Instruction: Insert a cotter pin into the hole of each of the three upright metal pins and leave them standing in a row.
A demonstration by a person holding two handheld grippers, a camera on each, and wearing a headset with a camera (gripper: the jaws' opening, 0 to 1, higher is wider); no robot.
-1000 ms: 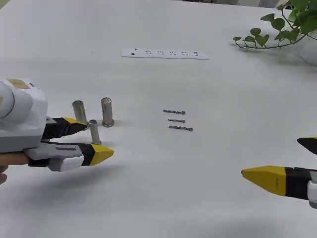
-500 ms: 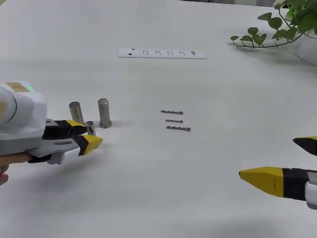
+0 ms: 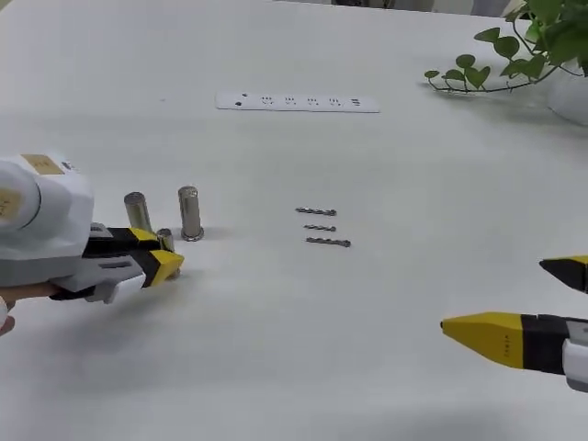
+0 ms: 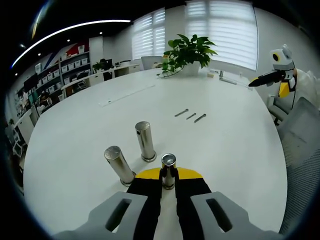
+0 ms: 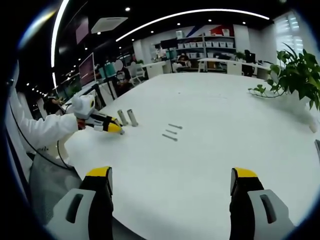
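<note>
- Standing upright, its long axis vertical, the gripped metal pin [image 4: 168, 162] sits between the jaws of the left gripper [image 4: 168, 176], which are pressed onto its lower shaft from both sides. Its base is hidden behind the yellow tips, so I cannot tell whether it rests on the table [image 3: 367, 367].
- Just beyond it stand the two other uprights. In the left gripper view, the left-hand pin [image 4: 119, 164] is off to one side and the farther pin [image 4: 144, 141] is ahead. They stand apart from each other and form a loose triangle with the gripped one, not a row.
- The three cotter pins [image 3: 320, 228] lie flat and parallel on the table, well to the right of the uprights in the head view. Their long axes run across the table, at right angles to the upright shaft.
- The right gripper [image 5: 171, 173] hovers with its jaws spread wide and nothing in them. In its own view, the cotter pins lie ahead, within the span of its open jaws.
- The left gripper is occupied, so the right is probably the one to fetch a cotter pin. That pin would have to come in sideways, level with the cross hole, which is too small to make out here.
- Farther back are a power strip [image 3: 297, 101] and a plant [image 3: 524, 46].
</note>
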